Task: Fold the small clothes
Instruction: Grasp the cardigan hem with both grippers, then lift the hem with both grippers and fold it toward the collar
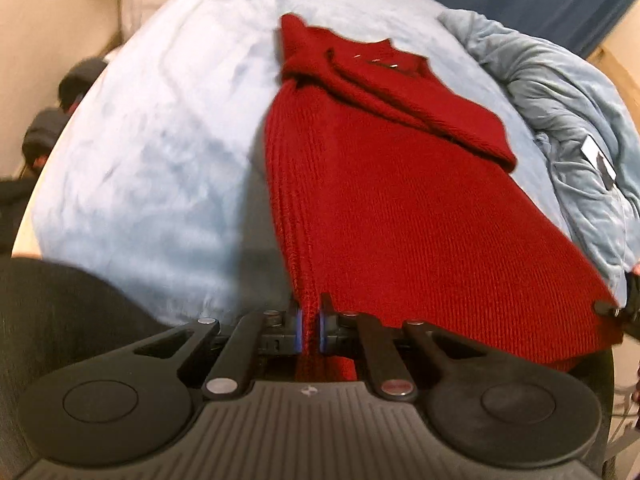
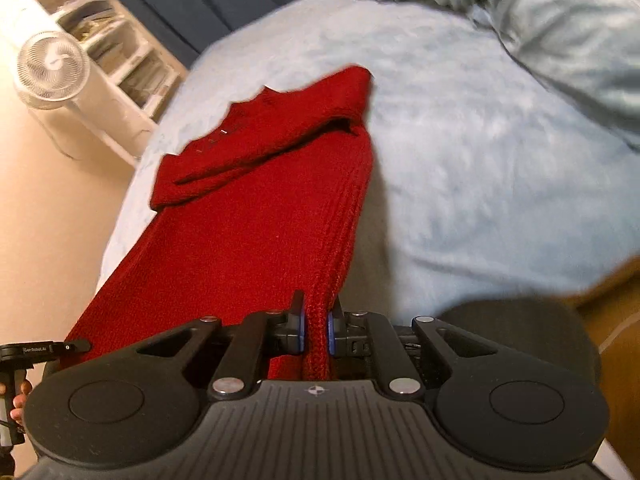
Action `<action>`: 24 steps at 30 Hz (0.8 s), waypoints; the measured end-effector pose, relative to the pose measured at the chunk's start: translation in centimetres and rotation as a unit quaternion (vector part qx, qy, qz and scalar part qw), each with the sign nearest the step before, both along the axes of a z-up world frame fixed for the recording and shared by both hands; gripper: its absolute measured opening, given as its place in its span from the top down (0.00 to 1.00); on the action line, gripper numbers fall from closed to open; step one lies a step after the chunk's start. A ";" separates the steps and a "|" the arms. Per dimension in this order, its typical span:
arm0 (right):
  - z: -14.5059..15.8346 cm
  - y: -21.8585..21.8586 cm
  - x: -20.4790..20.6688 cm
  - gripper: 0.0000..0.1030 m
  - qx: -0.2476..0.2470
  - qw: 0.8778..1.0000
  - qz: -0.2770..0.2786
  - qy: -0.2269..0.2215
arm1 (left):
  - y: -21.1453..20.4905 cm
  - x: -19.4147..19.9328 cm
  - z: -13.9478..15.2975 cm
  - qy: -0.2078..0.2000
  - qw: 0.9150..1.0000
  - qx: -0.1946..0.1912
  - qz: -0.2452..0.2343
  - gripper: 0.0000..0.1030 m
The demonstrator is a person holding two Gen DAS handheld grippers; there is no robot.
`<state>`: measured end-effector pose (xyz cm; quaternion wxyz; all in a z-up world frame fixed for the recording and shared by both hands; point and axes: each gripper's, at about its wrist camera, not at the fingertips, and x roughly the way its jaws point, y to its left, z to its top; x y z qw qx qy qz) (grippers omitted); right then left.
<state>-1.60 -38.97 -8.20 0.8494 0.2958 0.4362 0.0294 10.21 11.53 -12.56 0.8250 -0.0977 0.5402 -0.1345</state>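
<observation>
A red knit sweater (image 1: 384, 208) lies lengthwise on a light blue bed cover (image 1: 152, 152), collar end far away, with a sleeve folded across its upper part. My left gripper (image 1: 309, 326) is shut on the sweater's near hem at its left corner. My right gripper (image 2: 316, 330) is shut on the hem at the right corner of the sweater (image 2: 248, 232). The near end of the sweater is lifted off the bed between the two grippers. The right gripper's tip shows at the right edge of the left wrist view (image 1: 608, 308).
A crumpled grey-blue duvet (image 1: 568, 112) is heaped on the bed's right side with a small white and dark object (image 1: 598, 156) on it. A white fan (image 2: 52, 68) and white shelves (image 2: 120, 52) stand beside the bed. Dark items (image 1: 48, 120) lie at the bed's left.
</observation>
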 end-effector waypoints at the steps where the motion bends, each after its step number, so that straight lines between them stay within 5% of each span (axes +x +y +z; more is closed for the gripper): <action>1: -0.6 -0.1 -0.1 0.91 0.005 1.000 -0.004 0.009 | 0.4 0.1 0.1 0.002 1.000 -0.006 0.003 0.93; 7: -1.0 -0.6 1.2 0.91 0.041 0.998 -0.026 0.035 | 1.1 2.1 2.2 -0.009 0.999 -0.024 0.022 0.93; 13: 1.7 -3.2 6.4 0.91 0.054 0.998 -0.043 0.015 | 0.0 8.8 6.0 -0.052 0.997 -0.028 0.043 0.93; 19: 4.8 -4.7 17.4 0.91 0.034 0.999 -0.029 -0.022 | -3.1 19.9 8.8 -0.102 0.994 -0.015 0.040 0.93; 24: 3.4 -6.8 30.4 0.90 0.026 0.997 -0.076 0.003 | -5.4 32.0 7.1 -0.104 0.992 0.021 0.071 0.92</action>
